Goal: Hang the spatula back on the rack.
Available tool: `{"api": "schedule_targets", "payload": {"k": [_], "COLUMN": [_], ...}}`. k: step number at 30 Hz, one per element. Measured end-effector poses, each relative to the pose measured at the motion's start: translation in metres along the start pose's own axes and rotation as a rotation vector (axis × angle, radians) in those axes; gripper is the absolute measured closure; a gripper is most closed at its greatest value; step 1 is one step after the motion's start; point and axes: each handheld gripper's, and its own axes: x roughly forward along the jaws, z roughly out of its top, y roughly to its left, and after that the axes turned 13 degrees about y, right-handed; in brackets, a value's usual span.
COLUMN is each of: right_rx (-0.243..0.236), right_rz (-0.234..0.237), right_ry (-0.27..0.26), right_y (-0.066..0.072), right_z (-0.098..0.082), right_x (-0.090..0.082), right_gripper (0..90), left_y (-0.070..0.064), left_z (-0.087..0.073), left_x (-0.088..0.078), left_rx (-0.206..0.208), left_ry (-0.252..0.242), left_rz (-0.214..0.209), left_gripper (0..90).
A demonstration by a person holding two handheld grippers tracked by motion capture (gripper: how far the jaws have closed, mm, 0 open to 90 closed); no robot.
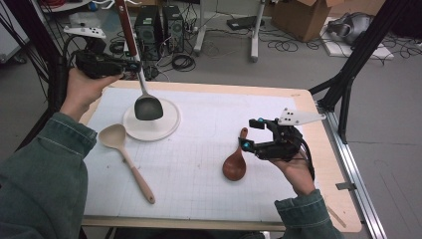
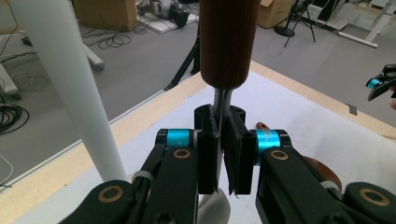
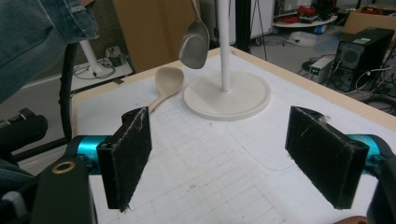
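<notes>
Three utensils and one stand on the surface, catalogued as seen from beside it.

Item one: a metal ladle with a dark red wooden handle, held up off the surface by the left gripper. The jaws are clamped on the thin metal shank just below the wooden grip, as the left gripper view makes plain. The handle rises steeply up and away; the bowl hangs low over the round white base of a stand, and in the right gripper view the bowl hangs in the air just beside the stand's white post. Whether the bowl touches the base cannot be told.

Item two: a pale wooden spoon, lying flat on the white gridded mat, bowl near the edge of the base, handle running toward the near edge of the surface.

Item three: a dark brown wooden spoon, lying flat on the mat just beside the right gripper, bowl toward the person.

Right gripper: held level in the person's right hand, jaws standing wide apart with nothing between them, pointed across the mat toward the stand.

Left hand: raised at the far left corner of the surface, green denim sleeve below it.
</notes>
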Motion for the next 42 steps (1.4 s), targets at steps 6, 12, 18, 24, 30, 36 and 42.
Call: {"api": "schedule_targets", "payload": {"k": [6,12,18,24,30,36,42], "right_rx": [-0.004,-0.008,-0.017,-0.014,-0.016,-0.013,-0.017], "right_rz": [0.010,0.014,0.020,0.028,0.029,0.031,0.028], "right_ry": [0.002,0.000,0.004,0.007,0.005,0.008,0.005], "right_y": [0.001,0.001,0.001,0.002,0.002,0.003,0.002], "right_z": [0.002,0.003,0.004,0.005,0.004,0.004,0.003], "right_x": [0.001,0.001,0.004,0.005,0.004,0.004,0.003], "right_gripper": [22.0,22.0,22.0,22.0,22.0,21.9,21.5], "left_y": [0.004,0.008,0.013,0.014,0.014,0.014,0.005], "left_z": [0.000,-0.001,-0.002,-0.002,-0.003,-0.003,0.006], "left_x": [0.003,0.006,0.007,0.006,-0.003,-0.015,-0.029], "left_rx": [-0.012,-0.030,-0.043,-0.043,-0.043,-0.034,0.015], "left_ry": [0.005,0.013,0.019,0.024,-0.004,-0.012,-0.014], "left_rz": [0.001,0.011,0.024,0.036,0.035,0.041,0.026], "left_gripper": [83.7,83.6,83.6,83.1,79.0,76.9,80.4]}}
